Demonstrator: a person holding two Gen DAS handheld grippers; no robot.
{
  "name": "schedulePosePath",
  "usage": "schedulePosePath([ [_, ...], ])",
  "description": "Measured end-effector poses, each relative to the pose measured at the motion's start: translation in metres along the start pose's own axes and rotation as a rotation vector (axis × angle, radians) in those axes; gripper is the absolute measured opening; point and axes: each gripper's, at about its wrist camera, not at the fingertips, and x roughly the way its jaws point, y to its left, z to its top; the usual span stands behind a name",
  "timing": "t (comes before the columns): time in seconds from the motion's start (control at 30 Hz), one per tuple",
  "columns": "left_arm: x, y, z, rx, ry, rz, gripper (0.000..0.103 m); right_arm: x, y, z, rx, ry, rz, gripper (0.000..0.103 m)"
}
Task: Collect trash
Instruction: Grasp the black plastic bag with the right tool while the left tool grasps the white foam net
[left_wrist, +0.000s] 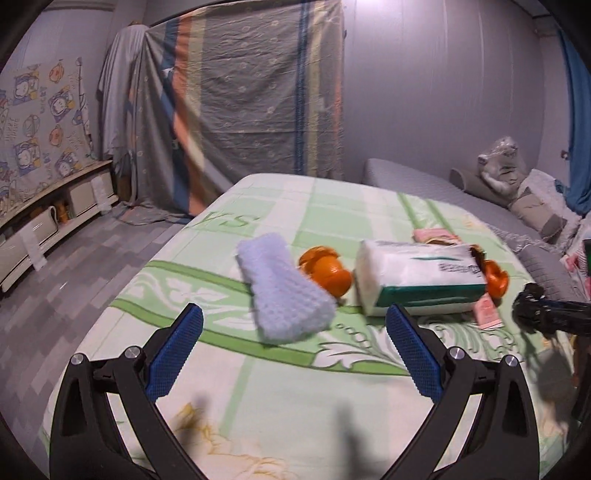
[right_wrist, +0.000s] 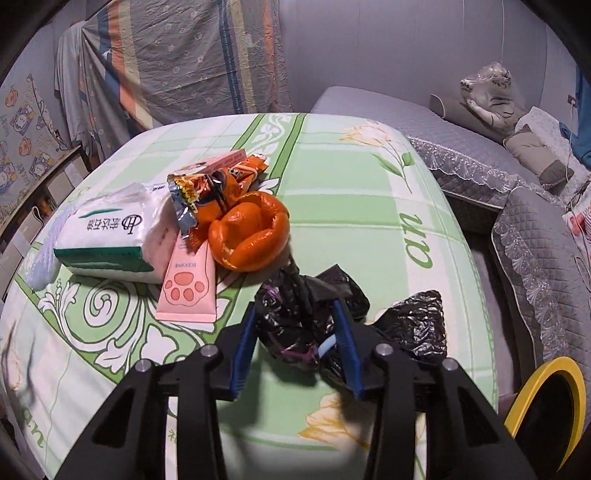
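Observation:
On the green-patterned tablecloth (right_wrist: 369, 206) lies a heap of litter: a curled orange peel (right_wrist: 251, 229), an orange snack wrapper (right_wrist: 221, 184) and a pink paw-print tube (right_wrist: 188, 284), beside a tissue pack (right_wrist: 107, 236). My right gripper (right_wrist: 295, 310) is shut on a crumpled black plastic bag (right_wrist: 291, 325), just in front of the peel. In the left wrist view my left gripper (left_wrist: 295, 317) stands open above the table, near a light blue knitted cloth (left_wrist: 284, 291). Behind the cloth are another orange peel (left_wrist: 328, 273) and the tissue pack (left_wrist: 417, 273). The black bag (left_wrist: 532, 306) shows at the right.
A grey quilted bed (right_wrist: 480, 147) with pillows and a plastic-wrapped plush tiger (right_wrist: 487, 92) stands right of the table. A yellow-rimmed round black object (right_wrist: 546, 406) sits low at the right. A low shelf (left_wrist: 55, 206) lines the left wall, and a striped sheet (left_wrist: 251, 85) hangs behind.

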Motion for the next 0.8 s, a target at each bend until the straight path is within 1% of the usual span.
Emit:
schedulePosePath([
  [0.07, 0.009, 0.004, -0.001, -0.011, 0.033, -0.005, 0.095, -0.004, 0.0, -0.001, -0.001, -0.021, 0.01, 0.026],
  [0.1, 0.014, 0.005, -0.001, -0.015, 0.04, -0.009, 0.095, -0.007, 0.001, -0.002, -0.002, -0.029, 0.016, 0.017],
  [0.2, 0.033, 0.004, 0.002, -0.022, 0.091, -0.025, 0.095, -0.027, 0.002, -0.003, 0.001, -0.091, 0.069, 0.012],
  [0.3, 0.053, 0.008, 0.006, -0.061, 0.127, -0.038, 0.095, -0.05, 0.008, -0.002, -0.01, -0.15, 0.127, 0.011],
  [0.43, 0.081, 0.011, 0.01, -0.082, 0.191, -0.019, 0.095, -0.075, 0.017, -0.002, -0.014, -0.196, 0.19, 0.011],
  [0.47, 0.085, 0.01, 0.011, -0.082, 0.191, -0.021, 0.095, -0.081, 0.019, -0.001, -0.015, -0.202, 0.207, 0.011],
  [0.5, 0.088, 0.009, 0.012, -0.074, 0.185, -0.014, 0.095, -0.085, 0.021, -0.001, -0.015, -0.208, 0.216, 0.011],
  [0.57, 0.095, 0.009, 0.017, -0.058, 0.187, 0.026, 0.095, -0.095, 0.025, -0.002, -0.022, -0.223, 0.228, 0.011],
  [0.67, 0.103, 0.019, 0.017, -0.099, 0.204, 0.044, 0.095, -0.105, 0.03, -0.004, -0.032, -0.237, 0.241, 0.011],
  [0.8, 0.112, 0.02, 0.015, -0.089, 0.229, 0.047, 0.095, -0.112, 0.035, -0.005, -0.035, -0.244, 0.259, 0.012],
])
